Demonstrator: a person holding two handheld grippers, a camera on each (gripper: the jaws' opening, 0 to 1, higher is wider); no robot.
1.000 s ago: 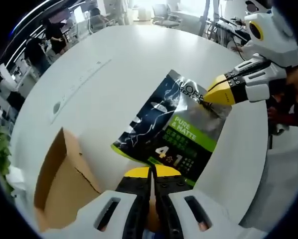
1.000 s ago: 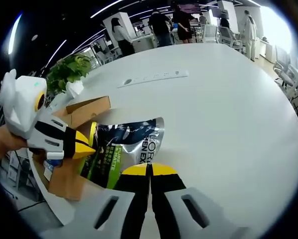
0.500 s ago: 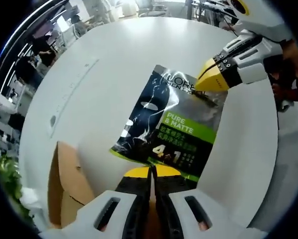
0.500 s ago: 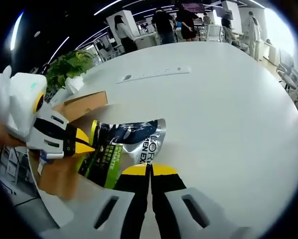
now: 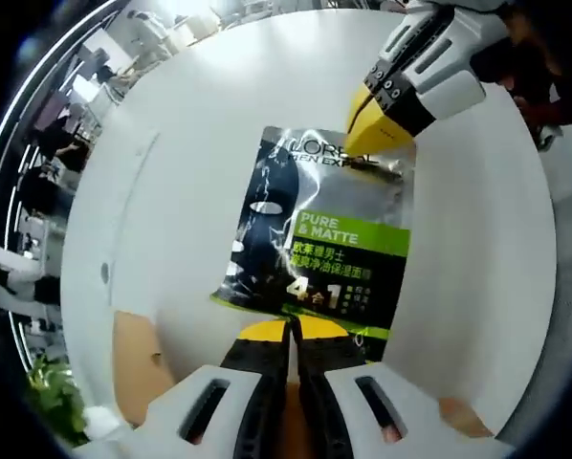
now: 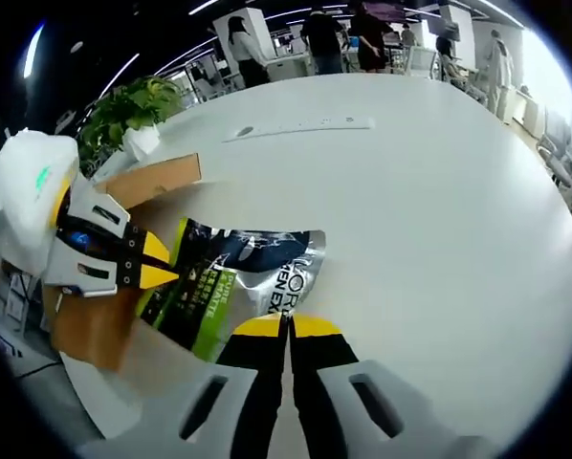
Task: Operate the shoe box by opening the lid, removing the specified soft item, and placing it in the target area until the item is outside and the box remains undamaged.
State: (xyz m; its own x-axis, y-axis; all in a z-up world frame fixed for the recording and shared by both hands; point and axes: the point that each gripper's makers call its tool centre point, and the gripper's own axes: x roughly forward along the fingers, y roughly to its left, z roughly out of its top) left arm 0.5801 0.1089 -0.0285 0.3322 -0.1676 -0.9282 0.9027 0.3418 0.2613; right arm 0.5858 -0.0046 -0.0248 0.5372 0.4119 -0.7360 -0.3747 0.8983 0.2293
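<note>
the soft item, a flat foil sachet (image 5: pixel 317 234) printed in black, silver and green with "pure & matte" on a green band, is out of the box and stretched between the two tools above the white round worktop (image 5: pixel 181 143). the left hand-held gripper (image 5: pixel 292 328) has its yellow-tipped jaws pressed together on the bottom edge of the sachet, right at the green strip, and the pack fans away from it. the right hand-held gripper (image 5: pixel 370 143) comes in from the top of the left gripper view, its yellow tips pinched on the upper corner of the sachet beside the brand lettering.

from the right gripper view the same hold reads the other way round: the right hand-held gripper (image 6: pixel 287 327) has its jaws closed on the silver end of the sachet (image 6: pixel 231 285), and the left hand-held gripper (image 6: pixel 160 274), white with black and yellow, bites the green end from the left side of the view.

the brown cardboard shoe box (image 6: pixel 138 182) sits at the edge of the worktop (image 6: pixel 429 201), partly behind the left tool, with a flap showing just beyond the sachet; whether the sachet touches the worktop i cannot tell. in the left gripper view a piece of the shoe box (image 5: pixel 138 368) shows low on the left, beside the jaws. a potted plant (image 6: pixel 133 105) stands past the box, and people (image 6: pixel 324 33) stand around desks at the far side of the room.
</note>
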